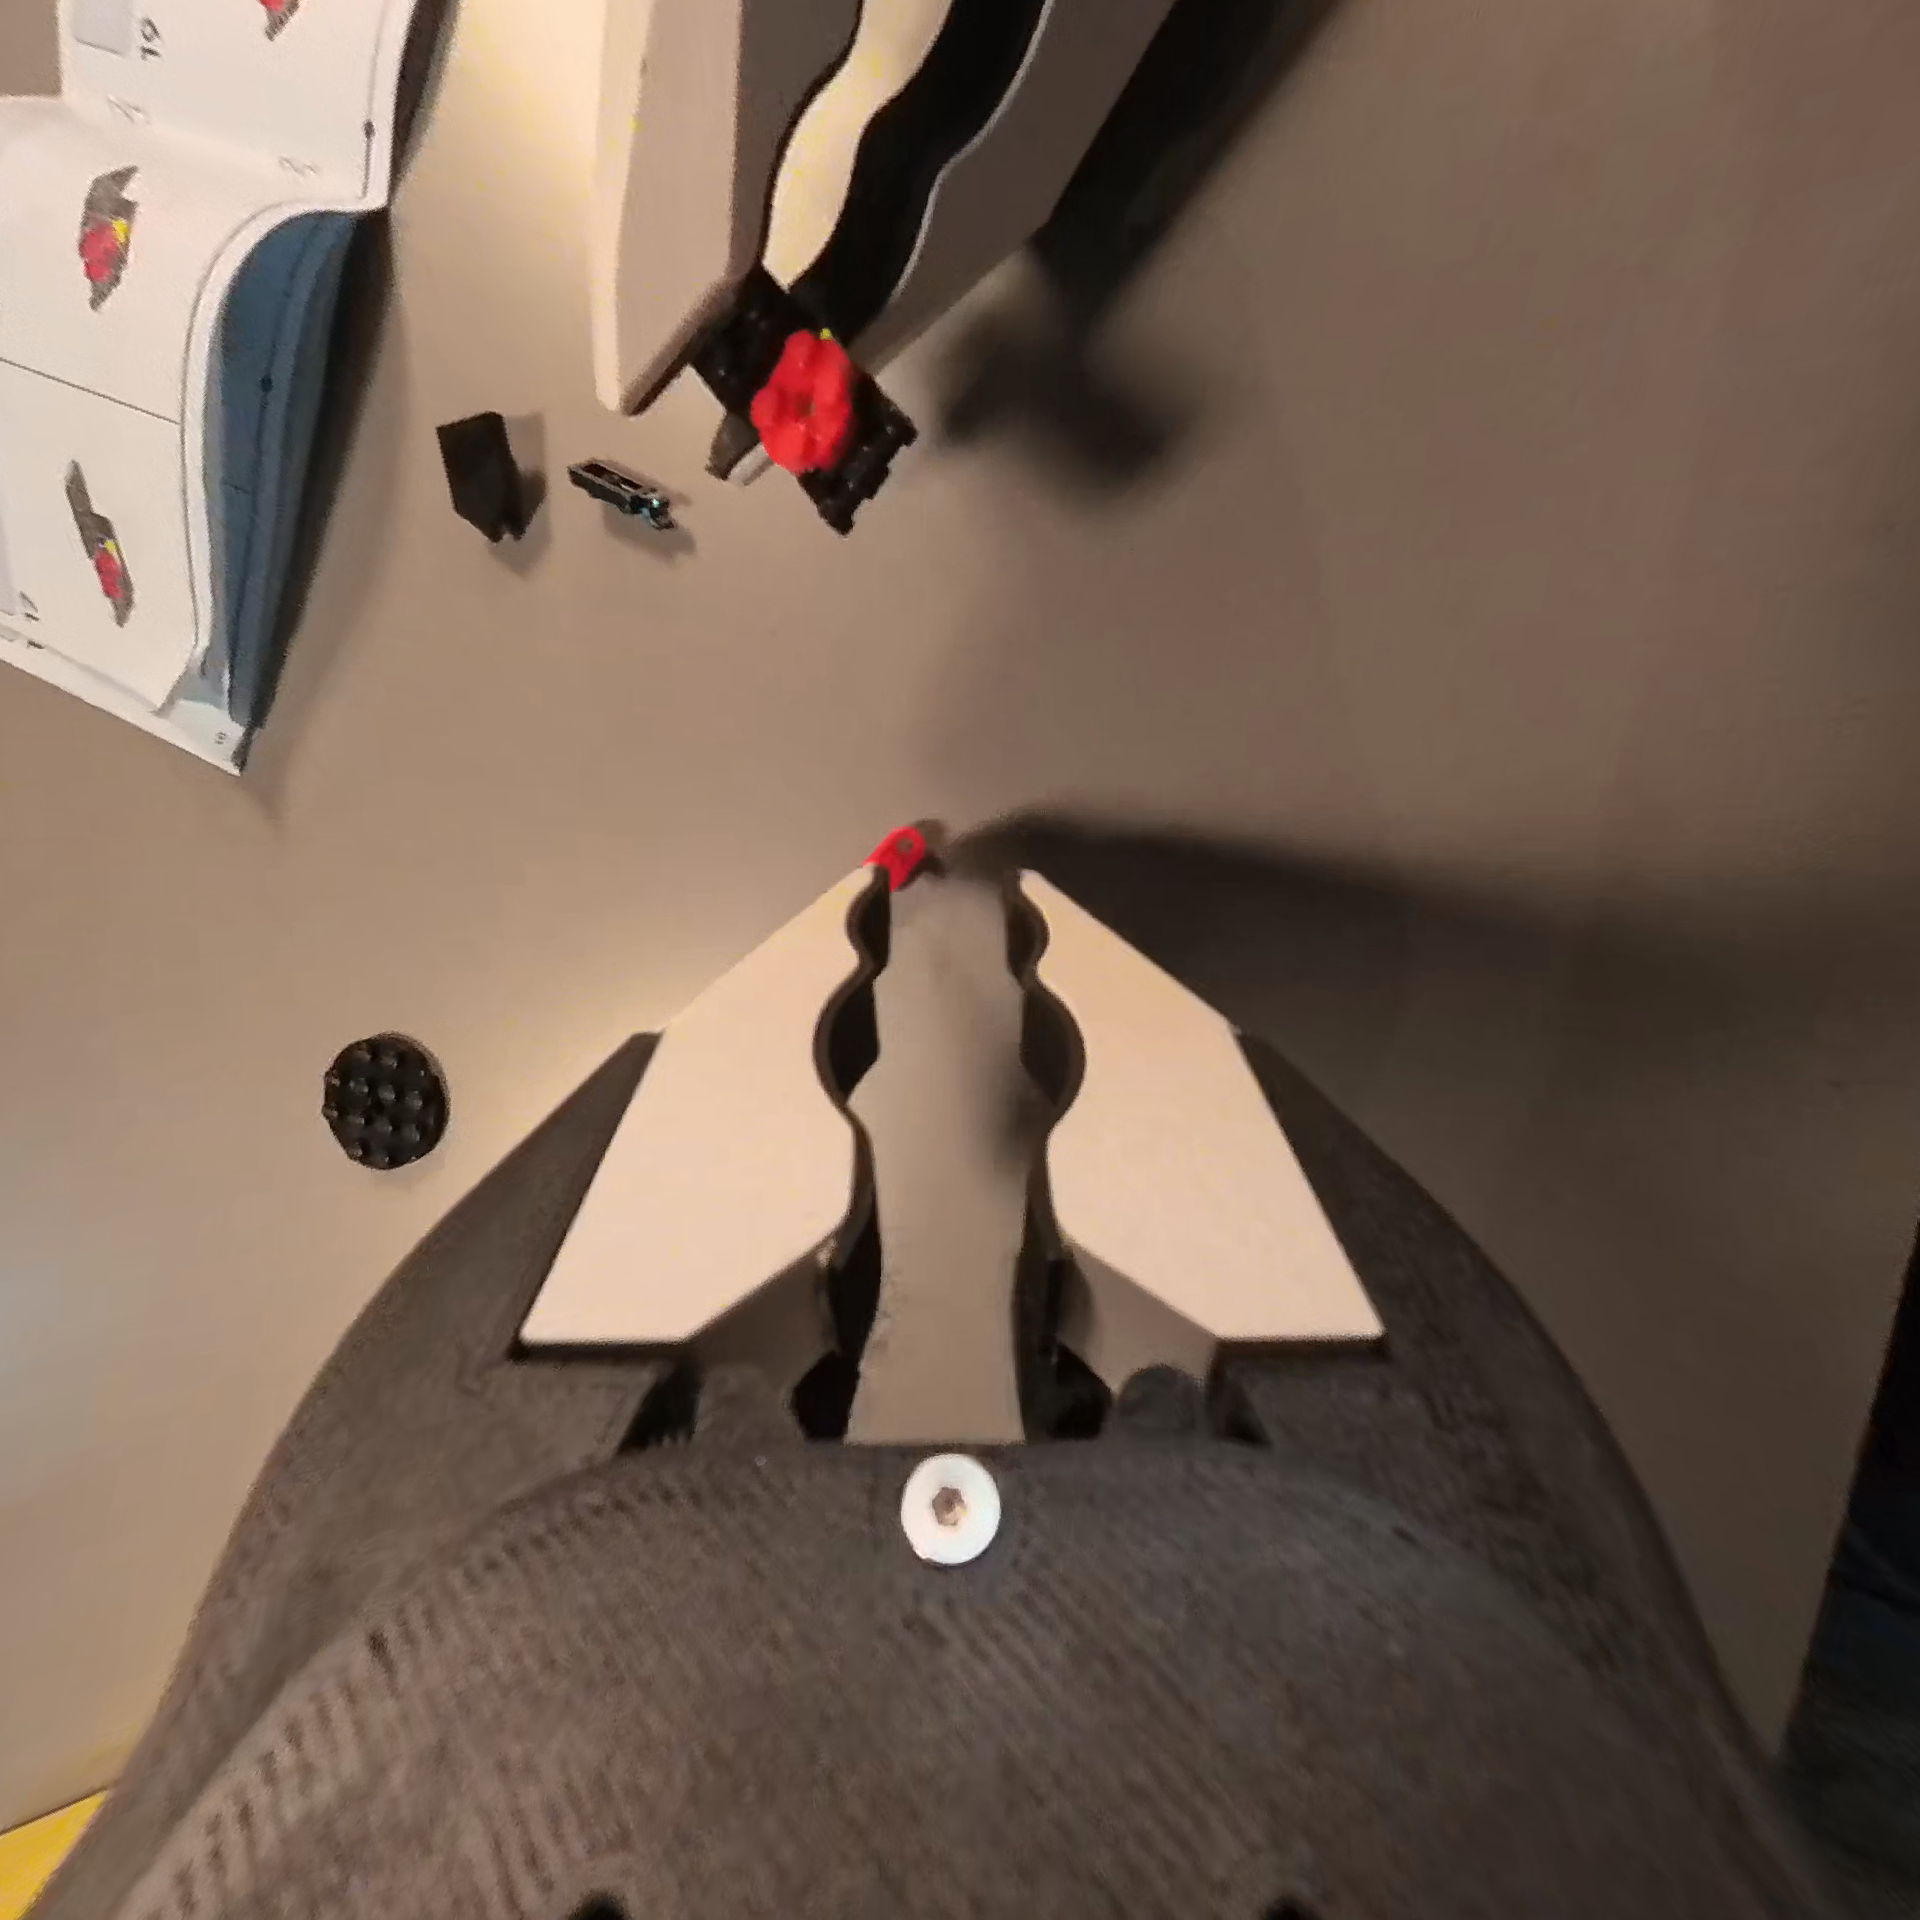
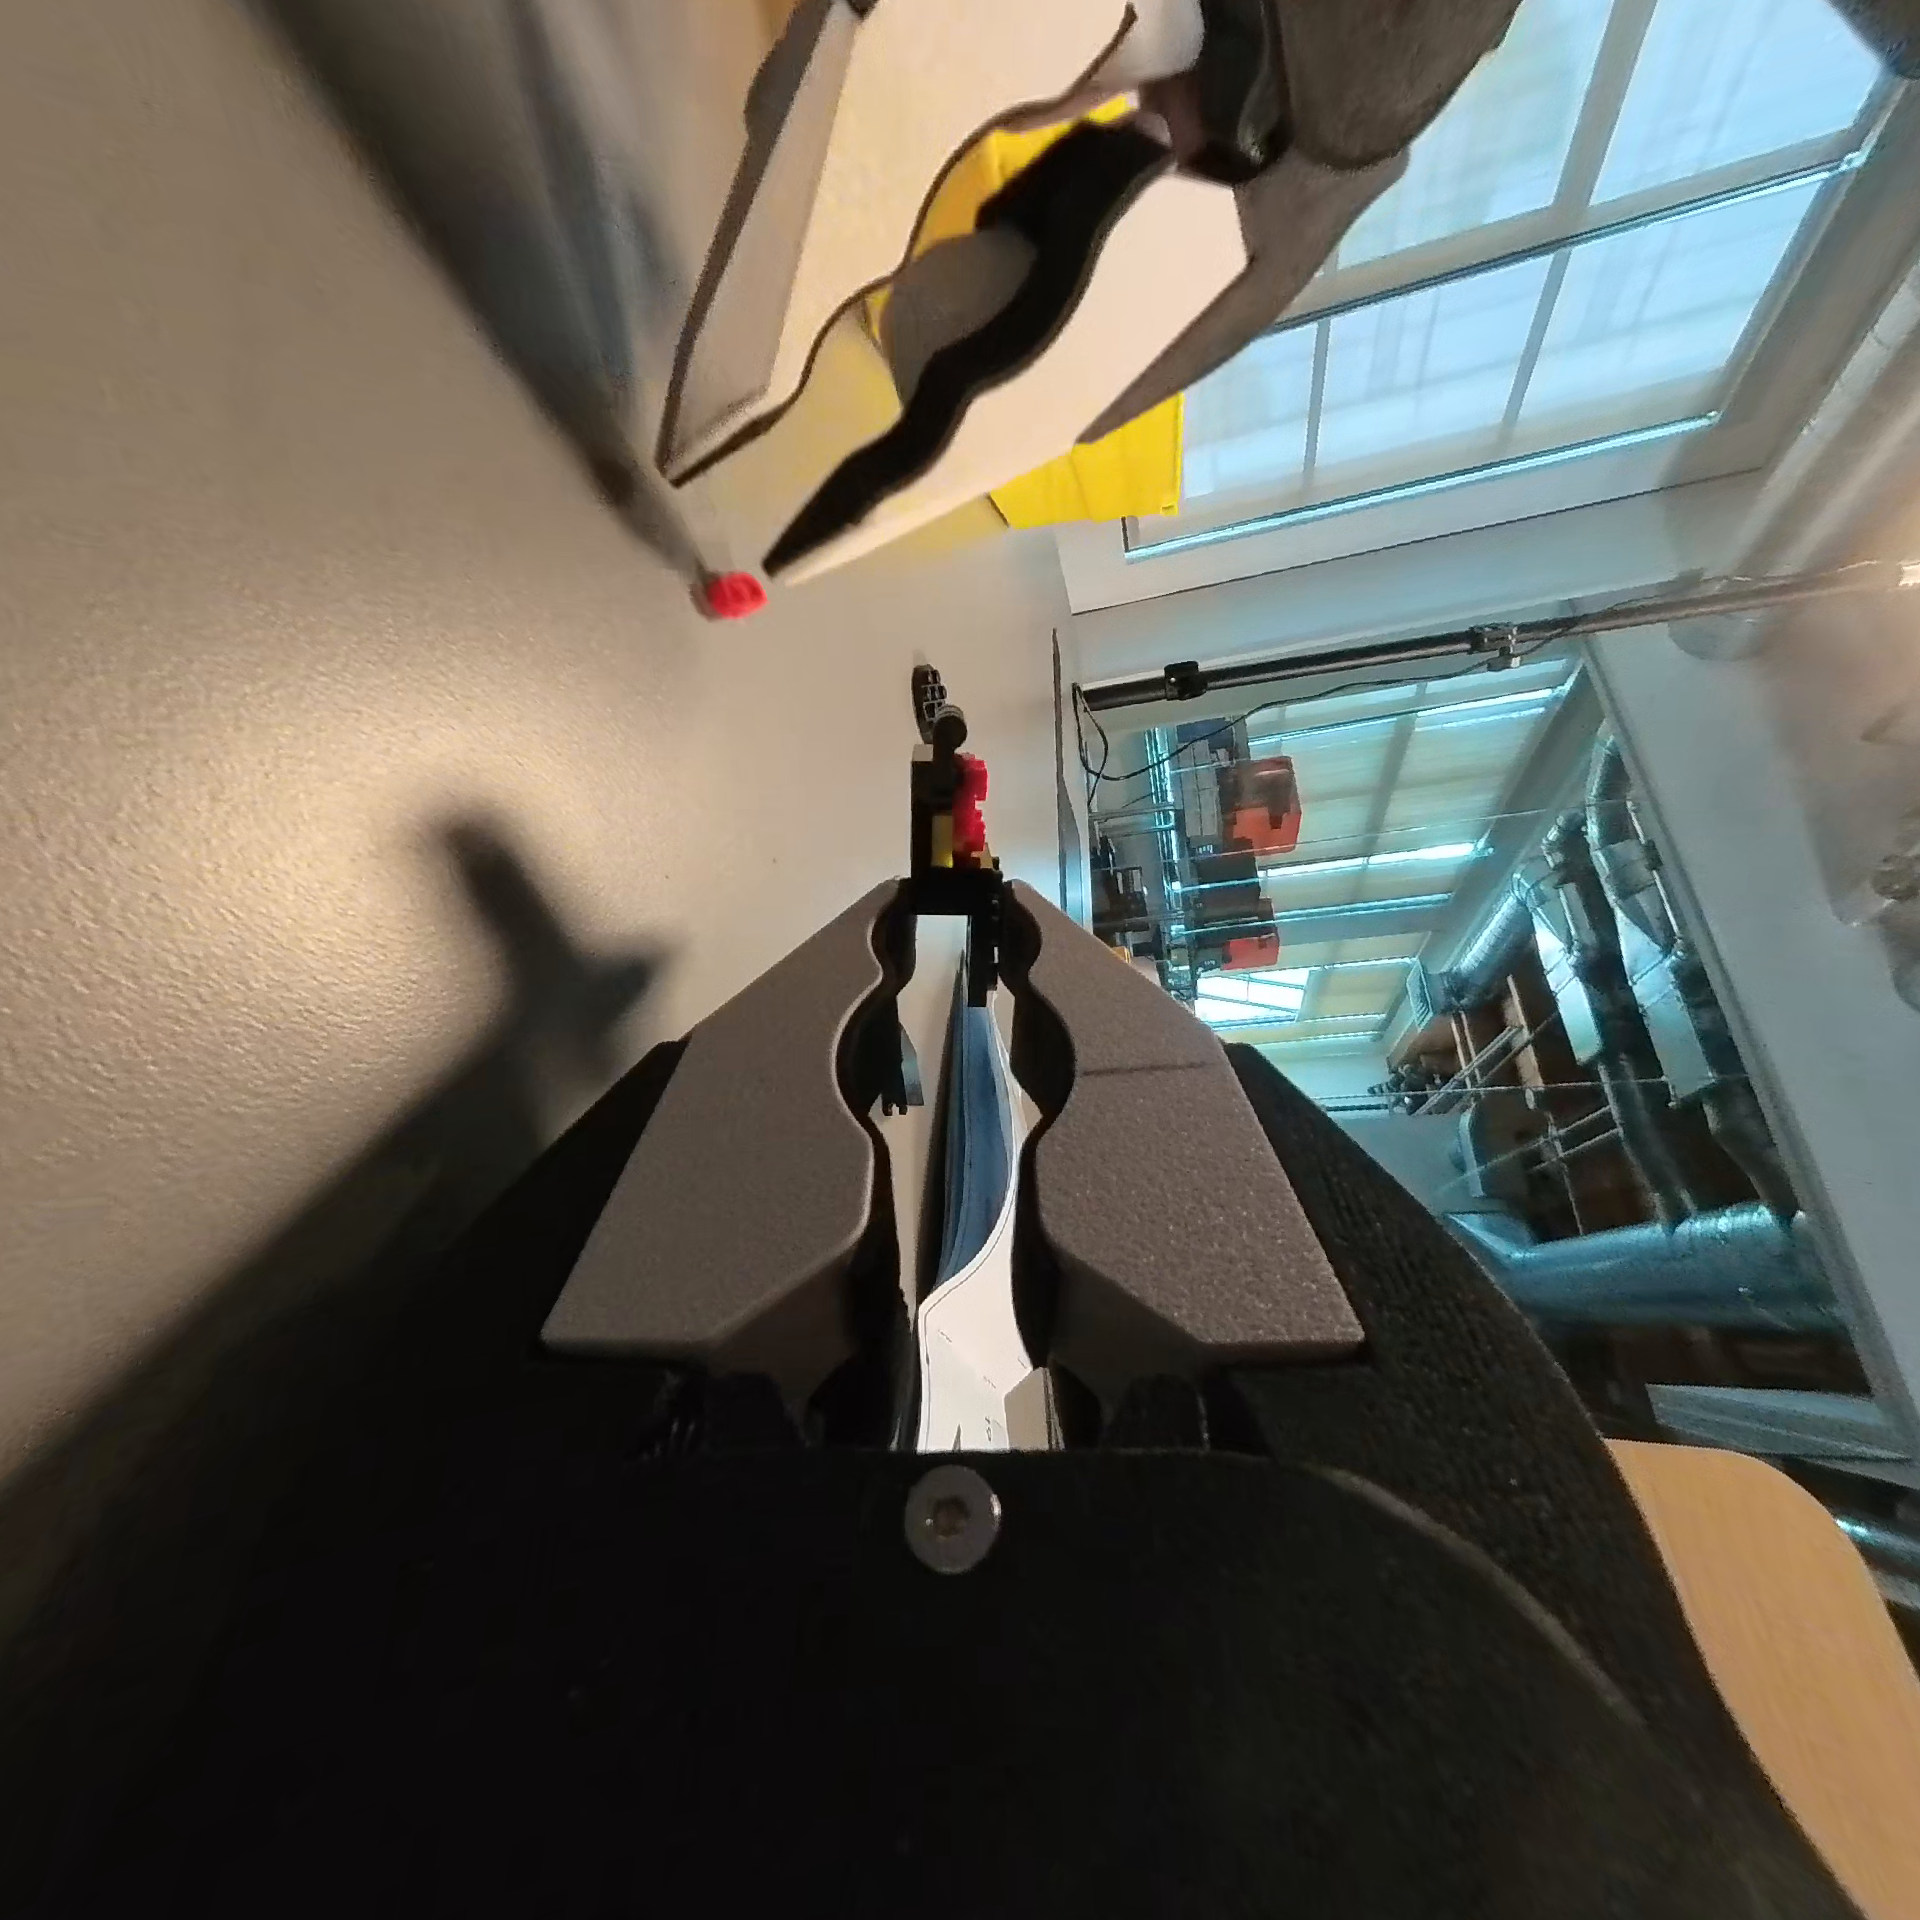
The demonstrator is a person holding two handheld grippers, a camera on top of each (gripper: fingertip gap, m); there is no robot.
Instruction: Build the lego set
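Note:
My right gripper (image 2: 954, 896) is shut on a small black lego assembly (image 2: 948, 821) with a red part and a bit of yellow on it. In the left wrist view this gripper (image 1: 764, 364) reaches in from the top and holds the black plate with a red flower-like piece (image 1: 805, 400) just above the table. My left gripper (image 1: 940, 878) is open, tips low at the table. A small red piece (image 1: 899, 857) lies right at its left fingertip, not between the jaws. The right wrist view shows the same red piece (image 2: 730, 594) below the left gripper (image 2: 727, 530).
An open instruction booklet (image 1: 104, 364) lies at the left and also shows in the right wrist view (image 2: 971, 1195). Loose black parts lie on the beige table: a sloped brick (image 1: 478, 473), a small flat piece (image 1: 623, 494), a round studded plate (image 1: 387, 1101). A yellow box (image 2: 1101, 468) stands behind. Spacing between my two grippers at the tips: around 8 cm.

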